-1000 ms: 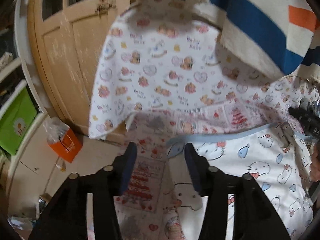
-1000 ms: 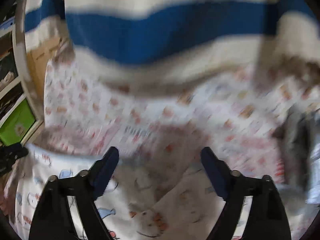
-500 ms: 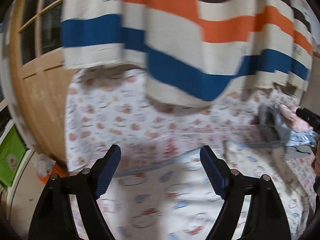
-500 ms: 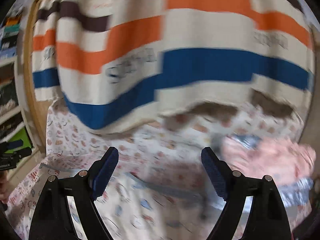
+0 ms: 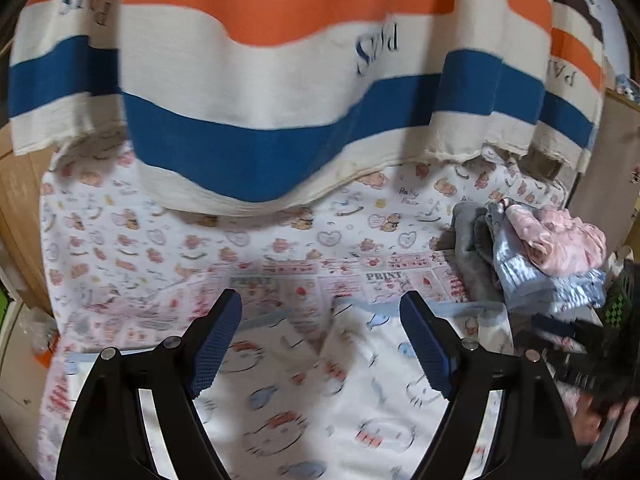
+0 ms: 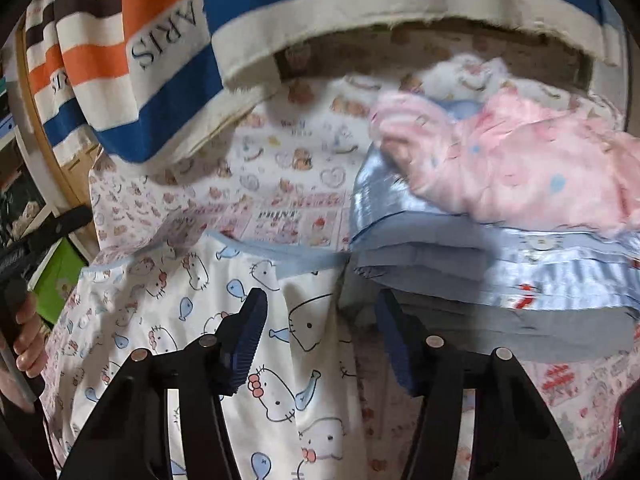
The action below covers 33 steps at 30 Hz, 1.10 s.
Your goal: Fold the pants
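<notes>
White pants with a Hello Kitty and blue fish print (image 5: 320, 392) lie spread on the bed; they also show in the right wrist view (image 6: 208, 320). Their light blue waistband (image 6: 288, 254) runs across the far edge. My left gripper (image 5: 320, 340) is open and empty above the pants. My right gripper (image 6: 320, 336) is open and empty, low over the pants beside a stack of folded clothes (image 6: 500, 272). Its right finger (image 6: 396, 344) sits close to the stack's near corner; I cannot tell whether it touches.
The stack, with a pink garment (image 6: 520, 168) on top, shows at the right in the left wrist view (image 5: 540, 256). A striped orange, blue and white towel (image 5: 280, 80) hangs across the top of both views (image 6: 152, 72). A wooden door (image 5: 16, 208) stands left.
Both grippers have tilted and moved. The left gripper opened wide a second ago and stays open. The right gripper has swung toward the folded stack, with its jaws narrower than before.
</notes>
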Motion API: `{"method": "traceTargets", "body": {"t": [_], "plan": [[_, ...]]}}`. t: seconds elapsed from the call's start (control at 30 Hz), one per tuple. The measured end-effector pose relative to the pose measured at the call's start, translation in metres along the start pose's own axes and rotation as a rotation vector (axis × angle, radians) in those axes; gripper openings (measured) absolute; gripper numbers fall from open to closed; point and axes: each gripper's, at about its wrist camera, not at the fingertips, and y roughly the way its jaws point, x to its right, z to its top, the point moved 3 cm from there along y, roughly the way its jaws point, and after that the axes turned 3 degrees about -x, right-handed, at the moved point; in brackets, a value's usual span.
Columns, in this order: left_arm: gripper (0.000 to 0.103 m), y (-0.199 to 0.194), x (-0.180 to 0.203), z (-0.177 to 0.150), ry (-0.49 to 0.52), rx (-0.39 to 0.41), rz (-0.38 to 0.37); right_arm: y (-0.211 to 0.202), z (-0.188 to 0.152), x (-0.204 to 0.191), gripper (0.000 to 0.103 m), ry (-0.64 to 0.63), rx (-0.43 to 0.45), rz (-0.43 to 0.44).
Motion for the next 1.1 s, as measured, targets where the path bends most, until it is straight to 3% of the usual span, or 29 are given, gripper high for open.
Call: {"method": "traceTargets", "body": {"t": [0.13, 0.2, 0.27, 0.3, 0.33, 0.47, 0.53, 0.67, 0.73, 0.87, 0.93, 1.0, 1.1], "plan": [[0.080, 0.030, 0.007, 0.004, -0.034, -0.018, -0.005, 0.020, 0.002, -0.018, 0.059, -0.080, -0.031, -0.030], [0.080, 0.044, 0.006, 0.001, -0.048, -0.027, -0.018, 0.032, 0.002, -0.021, 0.058, -0.102, -0.061, -0.116], [0.080, 0.056, 0.005, -0.004, -0.047, -0.027, -0.028, 0.038, 0.002, -0.022, 0.033, -0.121, -0.068, -0.126], [0.080, 0.060, 0.004, -0.007, -0.042, -0.022, -0.030, 0.038, 0.003, -0.020, 0.013, -0.123, -0.077, -0.134], [0.080, 0.065, 0.004, -0.011, -0.035, -0.015, -0.033, 0.037, 0.004, -0.018, 0.009, -0.125, -0.073, -0.145], [0.078, 0.079, 0.004, -0.021, -0.009, -0.015, -0.044, 0.017, 0.019, -0.002, 0.003, -0.112, 0.010, -0.214], [0.067, 0.087, 0.006, -0.024, 0.026, -0.046, -0.034, 0.007, 0.026, 0.009, 0.003, -0.078, 0.037, -0.206], [0.065, 0.091, 0.002, -0.023, -0.010, -0.054, -0.060, 0.003, 0.029, 0.030, 0.002, -0.043, 0.070, -0.249], [0.047, 0.096, 0.001, -0.025, -0.016, -0.080, -0.072, 0.005, 0.027, 0.035, 0.002, -0.039, 0.062, -0.239], [0.028, 0.114, -0.003, -0.028, -0.045, -0.169, -0.103, 0.001, 0.022, 0.034, 0.002, -0.044, 0.069, -0.262], [0.011, 0.121, -0.007, -0.030, -0.070, -0.201, -0.119, 0.002, 0.021, 0.033, 0.002, -0.038, 0.071, -0.260], [0.001, 0.125, -0.009, -0.032, -0.080, -0.221, -0.123, -0.002, 0.020, 0.036, 0.002, -0.024, 0.075, -0.262], [0.001, 0.125, -0.005, -0.034, -0.057, -0.228, -0.091, -0.011, 0.019, 0.043, 0.002, 0.012, 0.096, -0.289]]}}
